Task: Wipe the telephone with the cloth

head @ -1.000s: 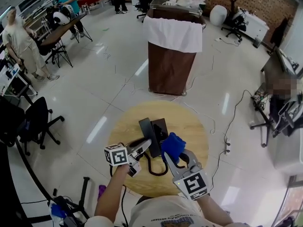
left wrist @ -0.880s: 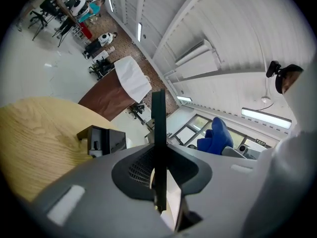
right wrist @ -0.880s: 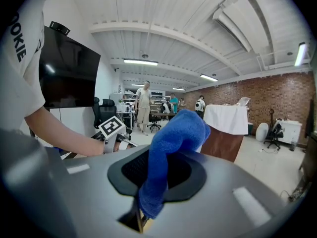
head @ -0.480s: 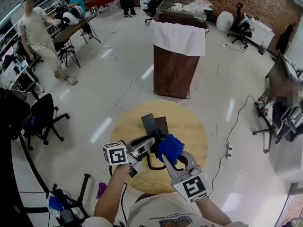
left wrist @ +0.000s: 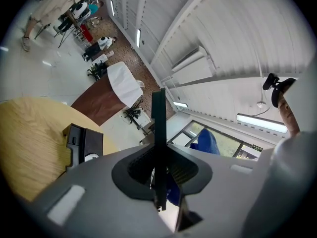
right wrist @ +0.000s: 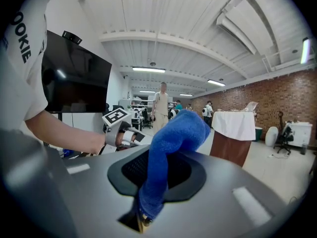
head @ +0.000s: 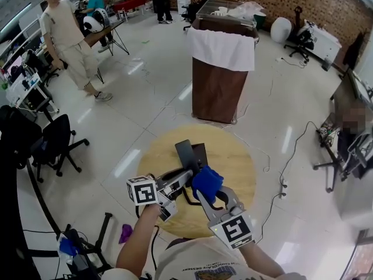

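The left gripper (head: 180, 179) is a bit higher now than it was a moment ago. The black handset (head: 185, 151) it carries is up off the telephone base (head: 200, 154). Its jaws pinch the handset, which shows as a thin dark strip between them in the left gripper view. The base sits on the round wooden bench (head: 236, 156), just behind the handset on the far side.

The right gripper (head: 208, 192) has its jaws squeezed on the blue cloth (head: 207, 181), which sticks out of them in a soft lump. The cloth has come in closer and is now just right of the handset's near end. I cannot tell if they touch yet.

So the getting-ready part looks done, with the handset in one gripper and the cloth in the other. The wiping seems about to start, most likely by rubbing the cloth along the handset. The base probably needs a wipe after that
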A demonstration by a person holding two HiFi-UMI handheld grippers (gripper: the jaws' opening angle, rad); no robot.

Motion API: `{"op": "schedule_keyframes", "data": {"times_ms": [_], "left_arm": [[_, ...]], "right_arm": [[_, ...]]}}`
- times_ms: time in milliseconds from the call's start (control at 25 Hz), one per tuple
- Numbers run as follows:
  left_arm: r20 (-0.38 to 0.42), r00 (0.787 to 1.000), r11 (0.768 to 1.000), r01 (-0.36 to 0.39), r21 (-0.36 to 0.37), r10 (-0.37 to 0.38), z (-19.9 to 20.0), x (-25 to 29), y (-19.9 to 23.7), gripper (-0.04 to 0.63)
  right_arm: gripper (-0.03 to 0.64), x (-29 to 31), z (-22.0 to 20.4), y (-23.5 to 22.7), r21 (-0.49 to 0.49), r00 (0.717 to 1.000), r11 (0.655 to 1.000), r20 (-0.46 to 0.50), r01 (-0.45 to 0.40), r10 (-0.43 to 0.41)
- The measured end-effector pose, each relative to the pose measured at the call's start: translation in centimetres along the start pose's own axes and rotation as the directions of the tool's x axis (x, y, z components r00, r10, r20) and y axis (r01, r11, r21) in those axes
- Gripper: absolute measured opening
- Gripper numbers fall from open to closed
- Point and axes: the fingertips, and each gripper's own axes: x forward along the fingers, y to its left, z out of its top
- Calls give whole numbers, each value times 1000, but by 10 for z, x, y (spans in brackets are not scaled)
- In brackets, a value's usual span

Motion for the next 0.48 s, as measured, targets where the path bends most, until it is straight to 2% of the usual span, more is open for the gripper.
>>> {"op": "schedule_keyframes", "data": {"times_ms": [480], "left_arm": [[-2,1000,999,7,44,-7,-1,-2,-17,62]], "right_arm": [[60,4,23,-8,-39,999,999,47,5,-3]]}}
